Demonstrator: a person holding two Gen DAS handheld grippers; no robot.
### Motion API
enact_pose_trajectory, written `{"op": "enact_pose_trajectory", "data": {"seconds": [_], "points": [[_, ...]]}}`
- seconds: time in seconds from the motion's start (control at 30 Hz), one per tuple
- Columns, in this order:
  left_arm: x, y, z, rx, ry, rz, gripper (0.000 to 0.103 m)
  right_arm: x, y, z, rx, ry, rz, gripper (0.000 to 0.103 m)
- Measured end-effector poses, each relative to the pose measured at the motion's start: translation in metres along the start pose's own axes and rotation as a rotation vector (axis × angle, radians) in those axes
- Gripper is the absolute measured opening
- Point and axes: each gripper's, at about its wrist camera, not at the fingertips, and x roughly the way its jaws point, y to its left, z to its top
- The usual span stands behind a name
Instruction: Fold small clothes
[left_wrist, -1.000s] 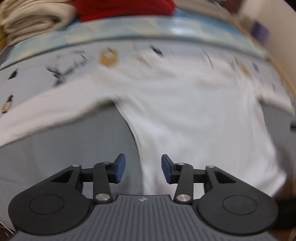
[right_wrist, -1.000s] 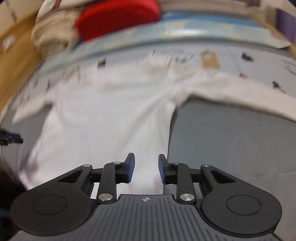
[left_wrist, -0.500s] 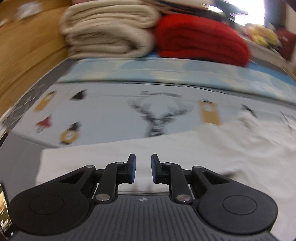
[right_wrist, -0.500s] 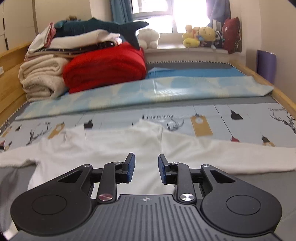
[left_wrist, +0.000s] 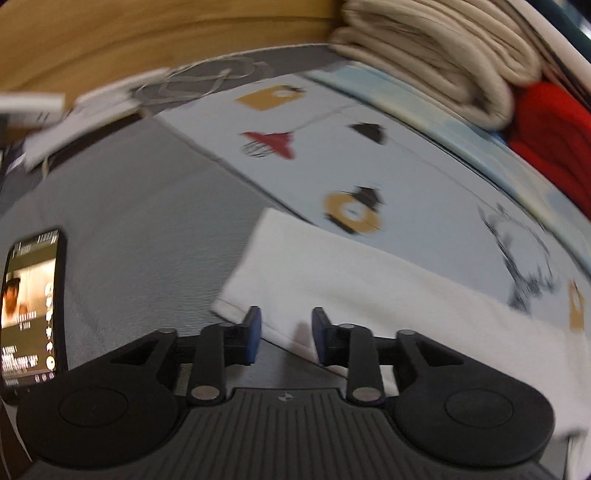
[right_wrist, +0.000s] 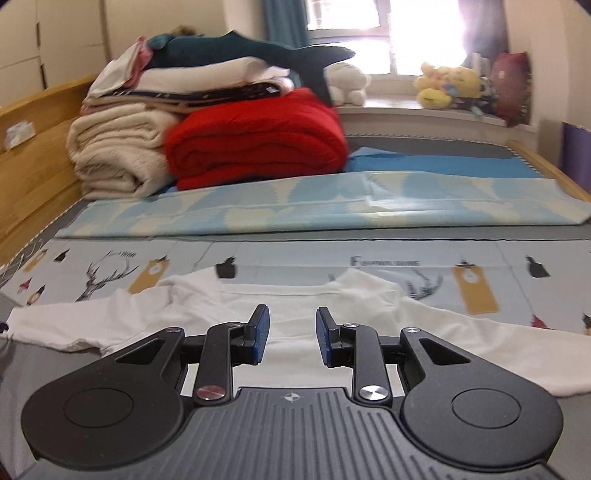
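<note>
Lit phone (left_wrist: 33, 306), red blanket (right_wrist: 255, 140), perhaps a plush shark (right_wrist: 258, 51).

Phone (left_wrist: 33, 306) left; blanket stack (right_wrist: 207, 144) blocks far side.

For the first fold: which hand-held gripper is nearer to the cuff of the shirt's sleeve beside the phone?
Left: opening just over that cuff. Right is over the shirt's body.

Shirt (right_wrist: 295, 306) before blankets (right_wrist: 255, 147)
</note>
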Motion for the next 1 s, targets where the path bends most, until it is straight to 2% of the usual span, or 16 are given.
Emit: {"op": "enact_pose_trajectory", "data": {"seconds": [0.1,0.2,0.23,0.27,0.33,0.4,0.5,0.6,0.7,0.8,1.0], "points": [[0.013,0.013,0.003,-0.077,0.039,0.01,0.036,0.01,0.012,0.002,-0.03,0.014,0.006,0.029],[0.022,0.013,0.005,-0.088,0.052,0.014,0.033,0.018,0.019,0.003,-0.043,0.027,0.005,0.029],[0.021,0.011,0.006,-0.08,0.045,0.018,0.026,0.021,0.019,0.003,-0.044,0.032,0.003,0.029],[0.02,0.009,0.007,-0.075,0.034,0.015,0.0,0.022,0.02,0.004,-0.043,0.036,0.0,0.029],[0.011,-0.002,0.01,-0.046,-0.023,0.036,0.0,0.025,0.023,0.006,-0.039,0.037,-0.002,0.029],[-0.006,-0.023,0.012,0.038,-0.099,0.054,0.0,0.027,0.025,0.008,-0.035,0.034,-0.006,0.029],[-0.036,-0.061,0.015,0.092,-0.197,-0.024,0.0,0.029,0.029,0.009,-0.024,0.034,-0.009,0.029],[-0.069,-0.105,0.013,0.12,-0.249,-0.142,0.0,0.03,0.035,0.008,-0.029,0.039,-0.004,0.029],[-0.098,-0.143,0.006,0.12,-0.25,-0.243,0.0,0.028,0.039,0.007,-0.026,0.038,0.004,0.029],[-0.113,-0.178,-0.007,0.153,-0.248,-0.306,0.0,0.021,0.035,0.008,0.002,0.031,0.011,0.029],[-0.143,-0.283,-0.061,0.33,-0.202,-0.512,0.0,0.014,0.015,0.007,0.069,0.034,-0.011,0.029]]}}
